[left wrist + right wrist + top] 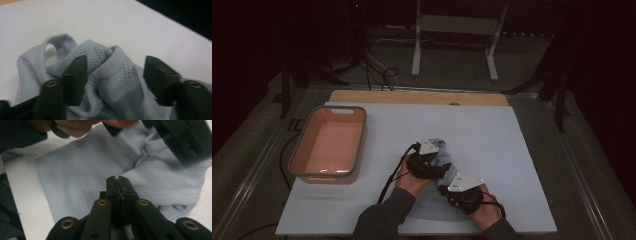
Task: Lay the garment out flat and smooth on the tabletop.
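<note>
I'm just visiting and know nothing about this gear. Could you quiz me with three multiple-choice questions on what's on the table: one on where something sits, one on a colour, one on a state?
1. Where does the pink plastic bin stand?
A. Left part of the white table top
B. Right part
C. On the garment

2. What colour is the mesh garment?
A. Red
B. Light blue-grey
C. Black

3. How do the right gripper jaws stand?
A. Wide apart
B. Pressed together
C. Around the bin rim

Answers: 1 A, the high view shows it left. 2 B, pale blue-grey knit. 3 B, no gap between them.
</note>
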The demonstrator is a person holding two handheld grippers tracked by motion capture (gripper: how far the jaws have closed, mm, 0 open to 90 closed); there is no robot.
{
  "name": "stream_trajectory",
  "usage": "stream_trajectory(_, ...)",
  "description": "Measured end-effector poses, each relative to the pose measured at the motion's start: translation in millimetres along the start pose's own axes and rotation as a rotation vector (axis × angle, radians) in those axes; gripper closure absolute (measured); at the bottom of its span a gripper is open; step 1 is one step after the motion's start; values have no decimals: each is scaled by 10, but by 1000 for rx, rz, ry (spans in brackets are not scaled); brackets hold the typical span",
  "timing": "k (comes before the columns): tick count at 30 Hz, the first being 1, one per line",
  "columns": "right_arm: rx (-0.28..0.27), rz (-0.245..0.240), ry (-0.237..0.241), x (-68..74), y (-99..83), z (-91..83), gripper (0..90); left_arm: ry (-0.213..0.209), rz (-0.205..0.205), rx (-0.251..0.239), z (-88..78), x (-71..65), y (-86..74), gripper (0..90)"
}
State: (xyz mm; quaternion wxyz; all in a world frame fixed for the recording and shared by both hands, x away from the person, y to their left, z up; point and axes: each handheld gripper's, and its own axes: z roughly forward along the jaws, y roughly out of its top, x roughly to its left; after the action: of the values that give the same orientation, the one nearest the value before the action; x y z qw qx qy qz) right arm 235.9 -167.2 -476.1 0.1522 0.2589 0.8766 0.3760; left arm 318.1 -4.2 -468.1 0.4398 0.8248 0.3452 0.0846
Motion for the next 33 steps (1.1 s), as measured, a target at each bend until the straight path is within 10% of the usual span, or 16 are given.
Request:
stream_trajectory(7, 7, 7, 18, -19, -8, -8, 874, -43, 44, 62, -4, -29, -33, 796)
stream_trajectory(17, -54, 71, 52, -179, 13, -208, 537, -76, 3, 3, -250, 63, -186, 808)
stream_trajectory(26, -113, 230, -71, -484, -25, -398, 486, -94, -9, -38, -441, 87, -309, 806)
stream_trajectory(33, -94, 251, -103, -523, -45, -356, 498, -100, -3, -66, -578, 113, -352, 801)
